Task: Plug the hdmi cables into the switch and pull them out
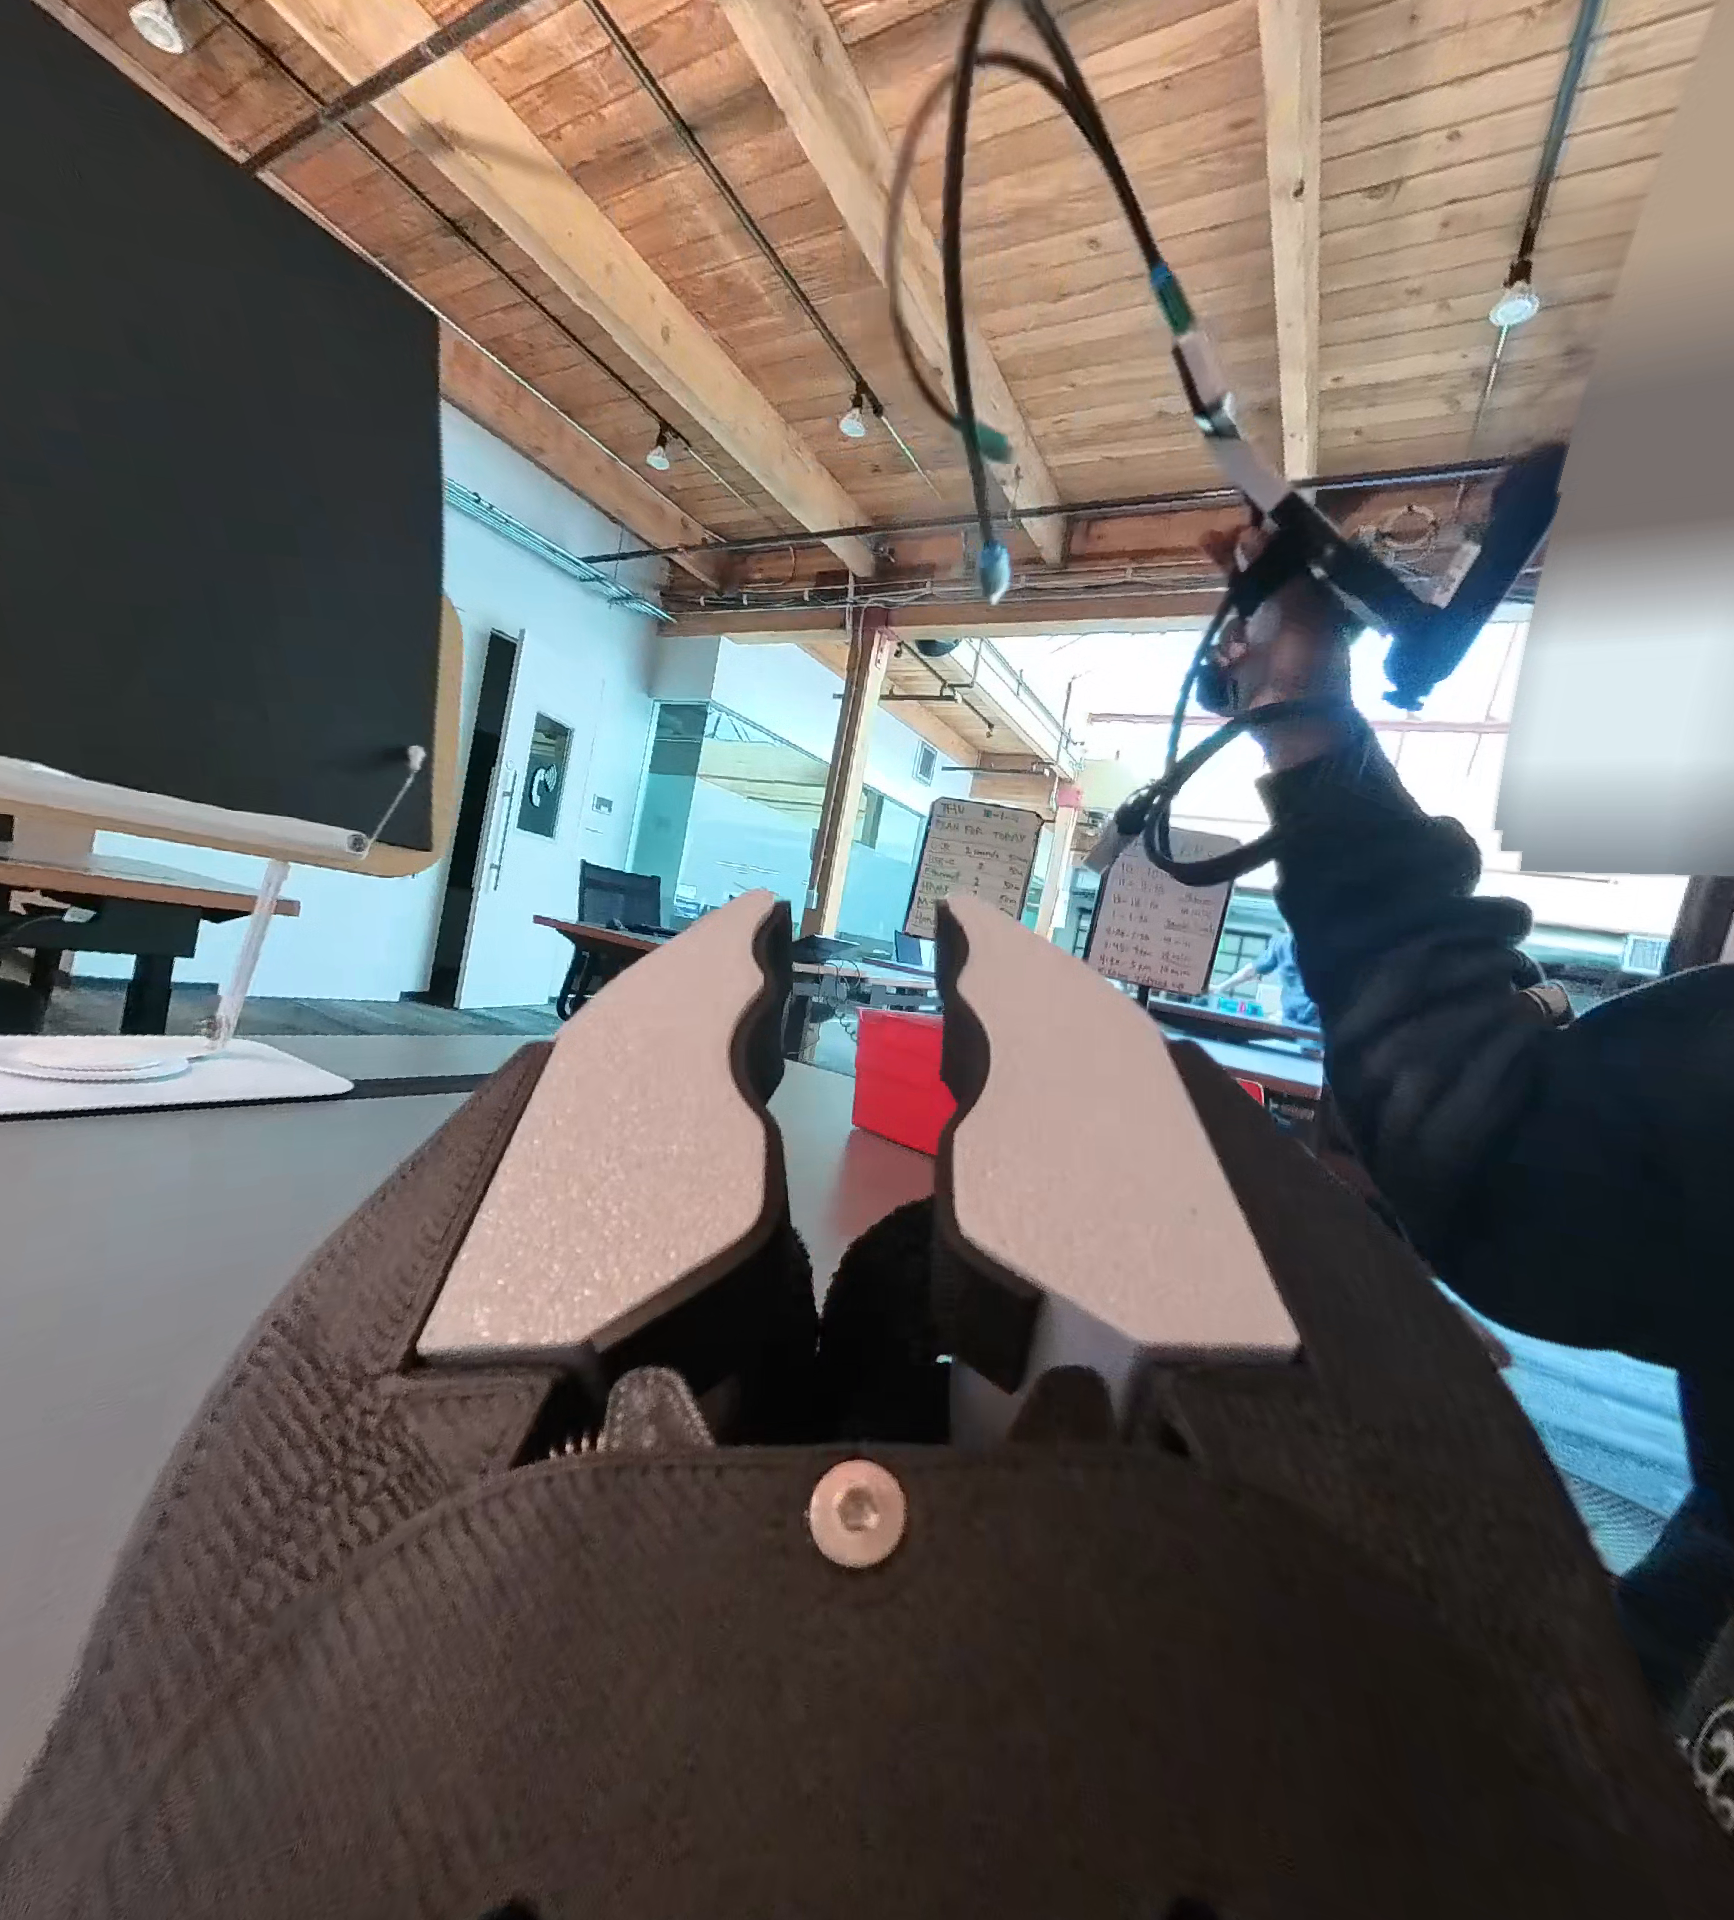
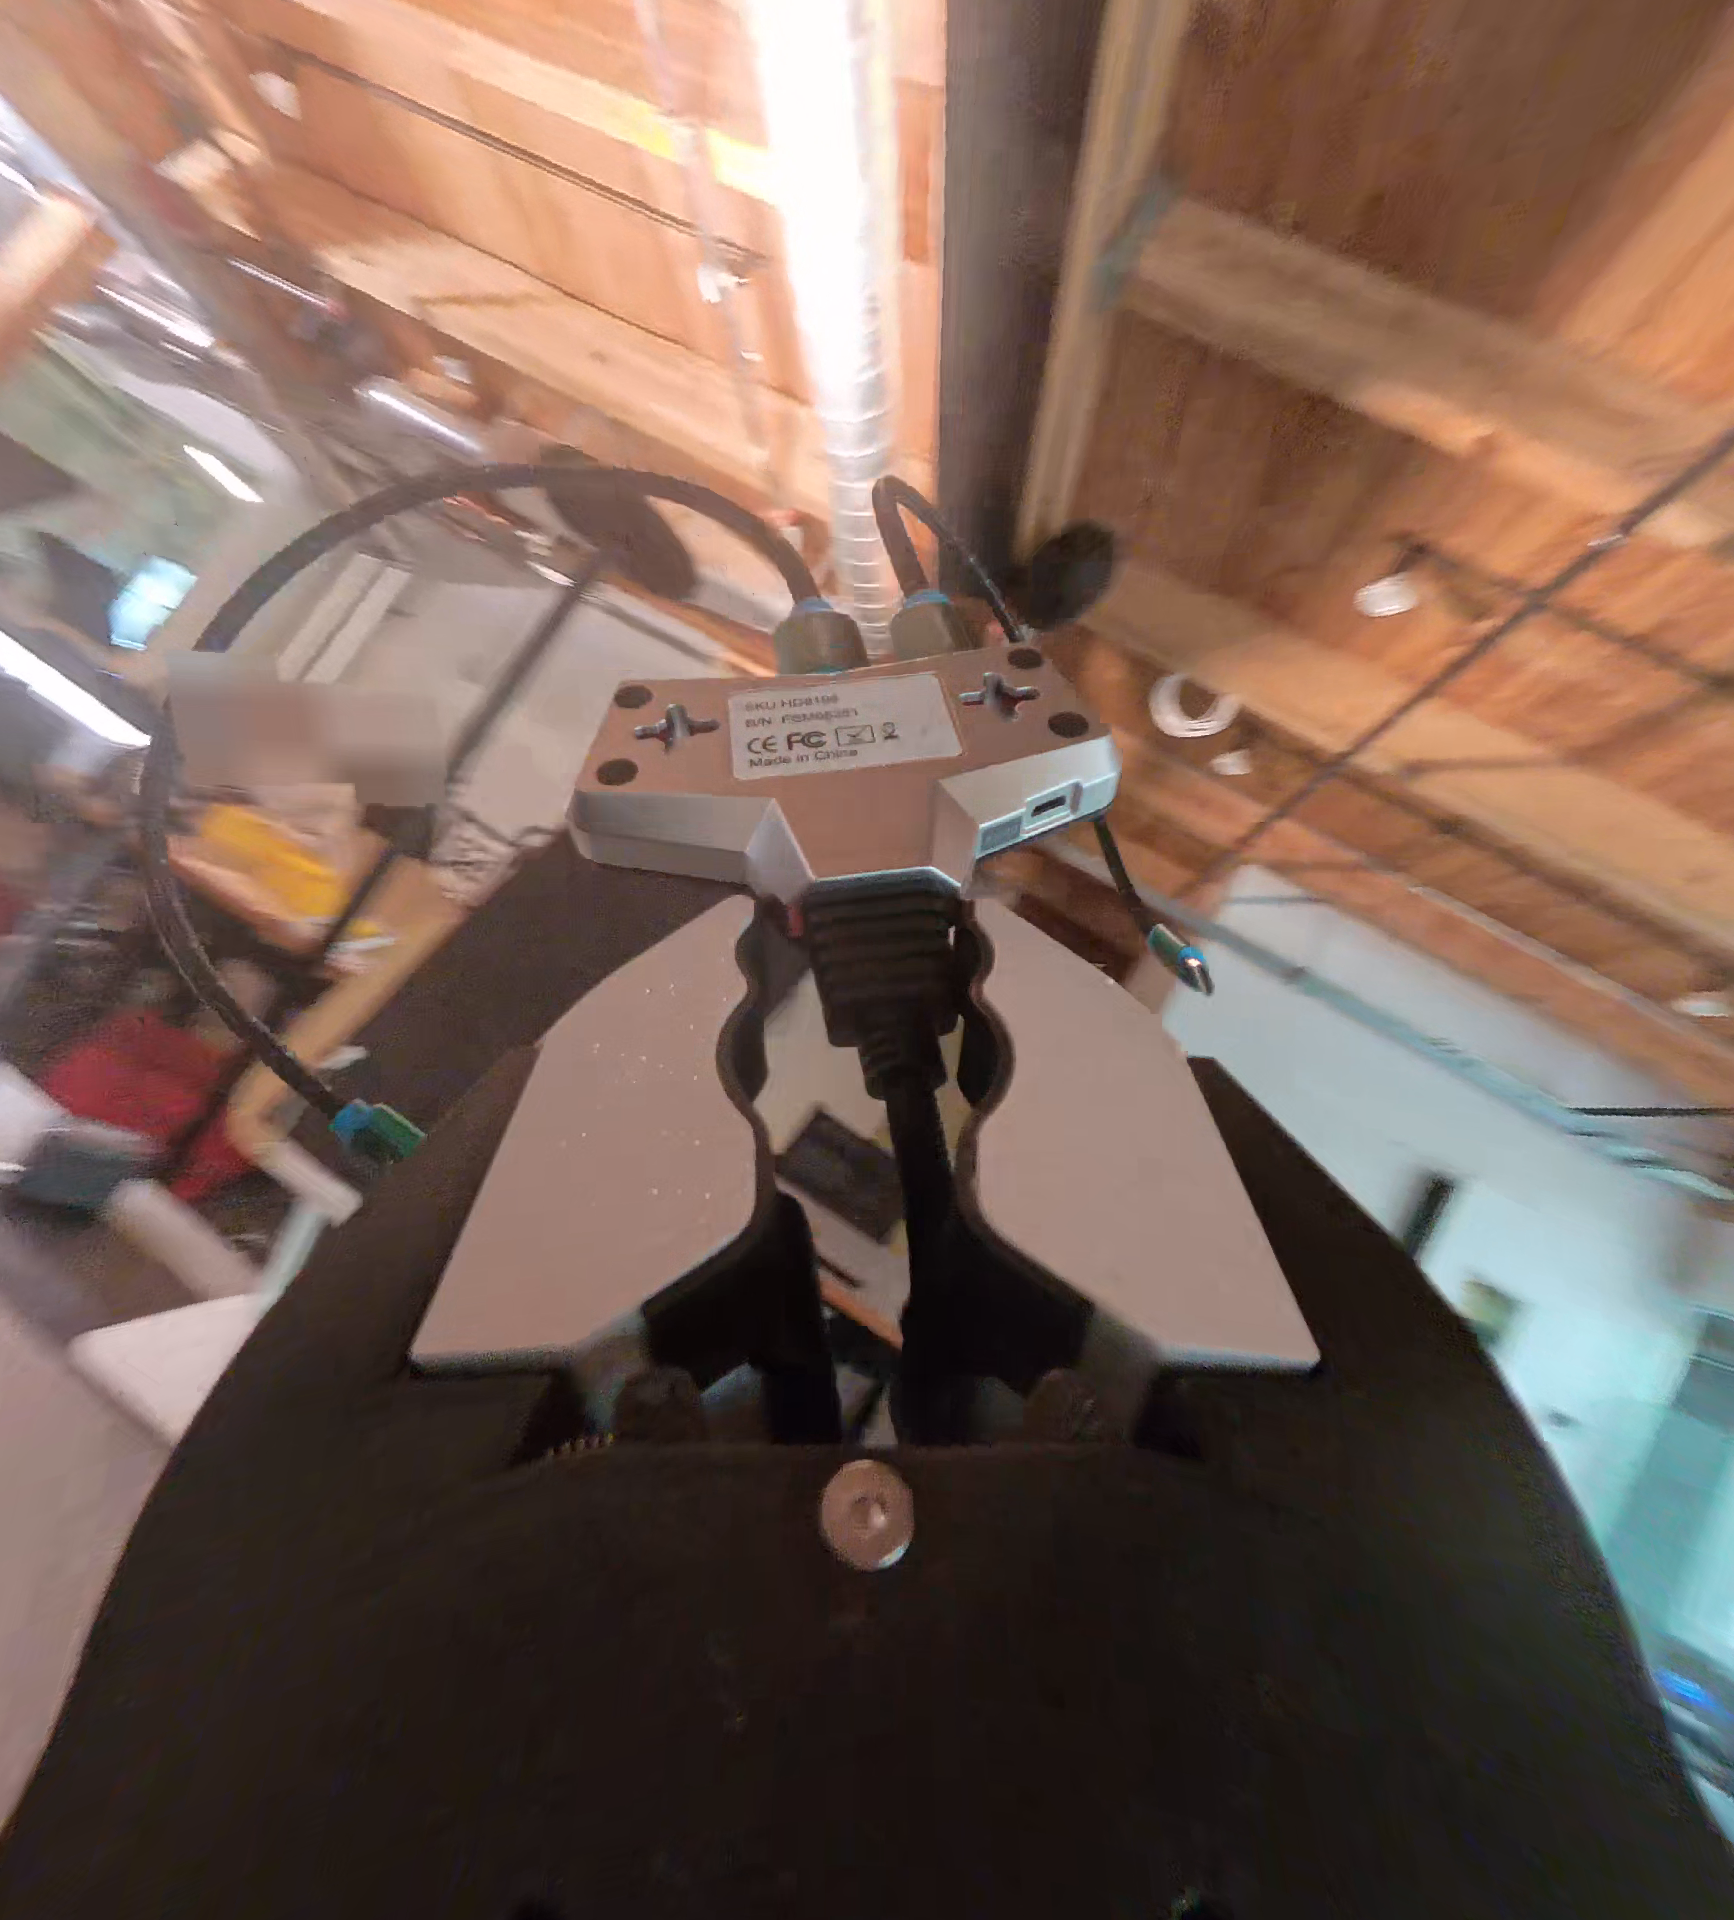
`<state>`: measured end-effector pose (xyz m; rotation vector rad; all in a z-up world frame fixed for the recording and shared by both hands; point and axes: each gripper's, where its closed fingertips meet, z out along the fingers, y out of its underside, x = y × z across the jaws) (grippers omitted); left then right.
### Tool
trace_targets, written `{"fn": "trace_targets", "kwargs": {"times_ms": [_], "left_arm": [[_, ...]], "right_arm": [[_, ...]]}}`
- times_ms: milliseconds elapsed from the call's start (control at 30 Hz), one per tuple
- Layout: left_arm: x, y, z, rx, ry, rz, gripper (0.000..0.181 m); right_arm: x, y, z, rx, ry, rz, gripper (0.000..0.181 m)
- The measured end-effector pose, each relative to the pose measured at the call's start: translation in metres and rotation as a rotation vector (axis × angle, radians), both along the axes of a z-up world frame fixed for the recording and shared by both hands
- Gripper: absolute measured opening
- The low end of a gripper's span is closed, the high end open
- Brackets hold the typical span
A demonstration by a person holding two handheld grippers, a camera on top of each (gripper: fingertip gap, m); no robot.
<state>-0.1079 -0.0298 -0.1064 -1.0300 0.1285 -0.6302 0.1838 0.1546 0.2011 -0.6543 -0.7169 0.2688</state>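
The right hand-held gripper (image 2: 868, 935), with grey plates on a black printed body, is raised toward the wooden beam ceiling (image 2: 1465, 260) and pinches the black ribbed strain relief (image 2: 878, 956) of the silver flat metal HDMI switch (image 2: 842, 769) between its fingertips, the switch's black fixed lead running back between the fingers toward 6 o'clock. The switch sits just beyond the tips, underside facing the camera with a white label on it. At its far edge, toward 12 o'clock, two black braided HDMI cables (image 2: 821, 613) with grey metal plugs are seated side by side in its ports; one cable loops wide to 9 o'clock and comes down to a green-tagged end at 8 o'clock, and a loose silver plug dangles at 3 o'clock. In the left wrist view, the left hand-held gripper (image 1: 863, 925) lies low over the dark grey desk (image 1: 115, 1299), its fingers slightly apart with nothing between them. The right hand-held gripper appears at 2 o'clock, held high by a black-sleeved arm (image 1: 1414, 935), cables hanging from it. A red box (image 1: 899, 1081) stands beyond the fingertips, and a black board (image 1: 167, 468) on a clear stand is at 10 o'clock
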Motion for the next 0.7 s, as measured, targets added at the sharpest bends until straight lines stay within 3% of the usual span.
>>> {"fn": "trace_targets", "kwargs": {"times_ms": [100,200,333,500,600,700], "left_arm": [[0.000,0.001,-0.001,-0.007,-0.005,-0.003,0.025],[0.001,0.002,-0.002,-0.012,0.004,-0.002,0.025],[0.000,0.003,-0.003,-0.024,-0.001,-0.003,0.025],[-0.001,0.005,-0.004,-0.032,-0.011,-0.002,0.025],[-0.002,0.005,-0.004,-0.035,-0.015,-0.002,0.025],[-0.002,0.005,-0.004,-0.035,-0.015,-0.001,0.025]], "right_arm": [[0.039,0.019,0.001,0.054,0.069,-0.158,0.034],[0.079,0.034,-0.022,0.075,0.182,-0.231,0.034],[0.125,0.048,-0.086,0.081,0.375,-0.234,0.033],[0.155,0.068,-0.168,-0.017,0.484,-0.362,0.034],[0.162,0.077,-0.199,-0.093,0.479,-0.429,0.034],[0.160,0.085,-0.228,-0.162,0.343,-0.544,0.033]]}}
